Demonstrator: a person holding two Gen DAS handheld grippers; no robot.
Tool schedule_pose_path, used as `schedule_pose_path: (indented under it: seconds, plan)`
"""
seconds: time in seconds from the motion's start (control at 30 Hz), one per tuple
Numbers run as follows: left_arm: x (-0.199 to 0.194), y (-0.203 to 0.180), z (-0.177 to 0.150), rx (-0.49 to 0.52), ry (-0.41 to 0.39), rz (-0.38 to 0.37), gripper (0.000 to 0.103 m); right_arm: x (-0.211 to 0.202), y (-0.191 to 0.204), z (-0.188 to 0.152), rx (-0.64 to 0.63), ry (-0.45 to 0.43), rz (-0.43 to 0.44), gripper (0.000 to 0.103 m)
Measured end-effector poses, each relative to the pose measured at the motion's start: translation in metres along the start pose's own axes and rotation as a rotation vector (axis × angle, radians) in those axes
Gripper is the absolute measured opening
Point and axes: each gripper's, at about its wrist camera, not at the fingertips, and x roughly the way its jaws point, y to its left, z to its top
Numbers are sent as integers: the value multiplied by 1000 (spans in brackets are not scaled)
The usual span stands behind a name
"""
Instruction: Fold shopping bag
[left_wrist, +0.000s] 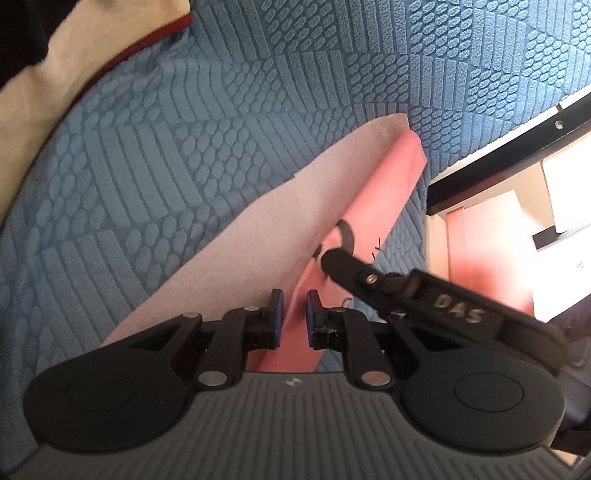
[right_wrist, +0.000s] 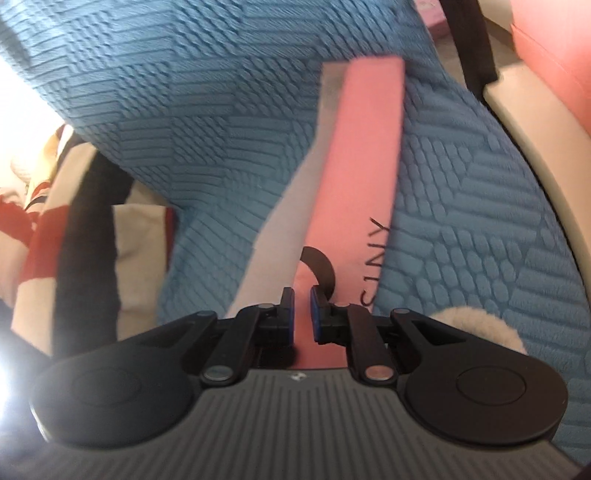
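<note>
**Operator:** Blue quilted fabric with raised brick and scale patterns (left_wrist: 184, 166) is what I'm working on, a soft covered surface. Nearest to me, my left gripper (left_wrist: 294, 319) is clamped on the pink and grey folded shopping bag (left_wrist: 376, 192); pink cloth fills the gap between the blue pads.

**Spotter:** And your right?

**Operator:** Right gripper (right_wrist: 302, 314) is pinched on the same bag's near end, pink material between its pads, jaws almost together. From the left camera I see it reaching in from the right side, its tip on the bag just past my left fingers.

**Spotter:** How far along are we?

**Operator:** I'd judge well along. It already lies as a long narrow strip, pink layer over grey, printed lettering along one side (right_wrist: 380, 236). What's left, I reckon, is folding that strip across its length into a compact packet.

**Spotter:** Room to move?

**Operator:** Close in, a fluffy cream object (right_wrist: 491, 328) sits just right of my right gripper. Further out, the strip's far end stops short of the covering's edge. Left of it there's plenty of open blue. To the right the covering drops off near a black frame bar (left_wrist: 517, 136), so I'd fold leftward or toward me.
</note>
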Motion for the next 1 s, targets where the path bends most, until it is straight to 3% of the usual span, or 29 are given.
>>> schedule_pose_path:
  seconds: [0.3,0.5,0.7,0.8,1.0]
  plan:
    - [-18,-13,1,81,-52,-47,15,3,-15,1,84,9,48,7]
    - [-2,-14,-4,108,-13,12,15,4,-21,3,136,17,71,7]
    - [-1,-11,-5,107,-15,19,15,-10,-21,9,125,-57,18,15]
    - [1,-11,-5,102,-15,18,15,-14,-32,13,181,-85,28,36]
    - [-1,-11,-4,80,-20,12,15,-16,-37,16,192,-106,-1,39]
